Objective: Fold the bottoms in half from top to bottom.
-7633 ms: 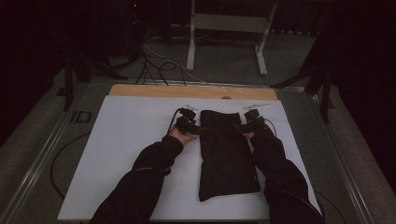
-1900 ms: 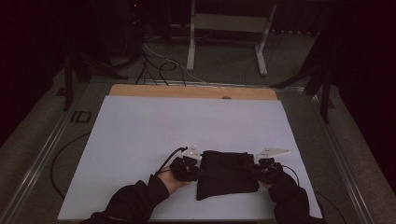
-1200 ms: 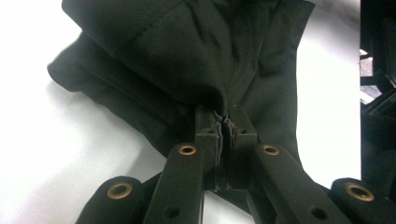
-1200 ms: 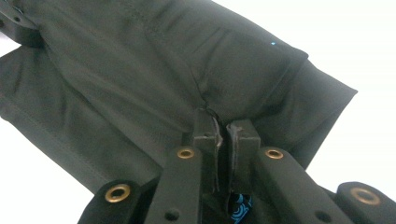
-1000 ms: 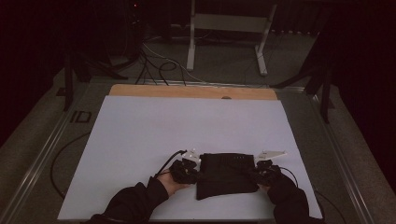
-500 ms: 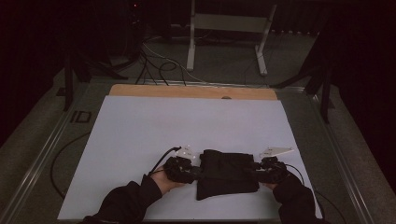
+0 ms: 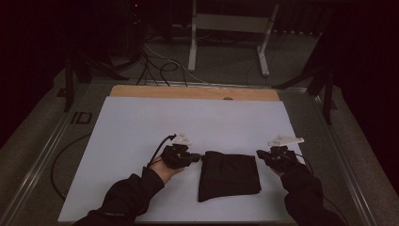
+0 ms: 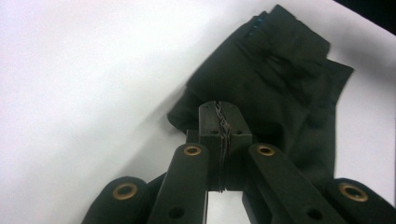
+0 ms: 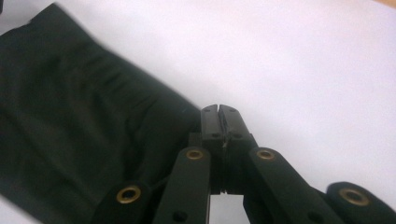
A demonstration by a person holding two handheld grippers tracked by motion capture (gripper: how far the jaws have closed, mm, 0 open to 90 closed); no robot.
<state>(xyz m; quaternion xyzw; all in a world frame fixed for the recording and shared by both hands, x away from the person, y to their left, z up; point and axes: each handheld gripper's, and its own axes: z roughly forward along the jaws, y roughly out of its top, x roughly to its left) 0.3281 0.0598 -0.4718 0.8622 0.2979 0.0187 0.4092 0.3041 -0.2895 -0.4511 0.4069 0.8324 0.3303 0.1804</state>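
White table [image 7: 141, 122] with wooden strip [image 7: 193, 92] along far edge, dark room, cables on floor beyond. Left gripper [image 7: 192, 157] and right gripper [image 7: 261, 154] (jaws just closed, pressed together, nothing between) flank folded black cloth [image 7: 229, 174], near it, not touching.

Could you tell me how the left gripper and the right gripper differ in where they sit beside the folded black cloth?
The left gripper sits close to the folded black cloth, by its upper left corner; the right gripper stands a little clear of the cloth's upper right corner. The left gripper's grey plate is short and stubby, the right gripper's long and pointed. Both have jaws shut on nothing and are off the cloth.
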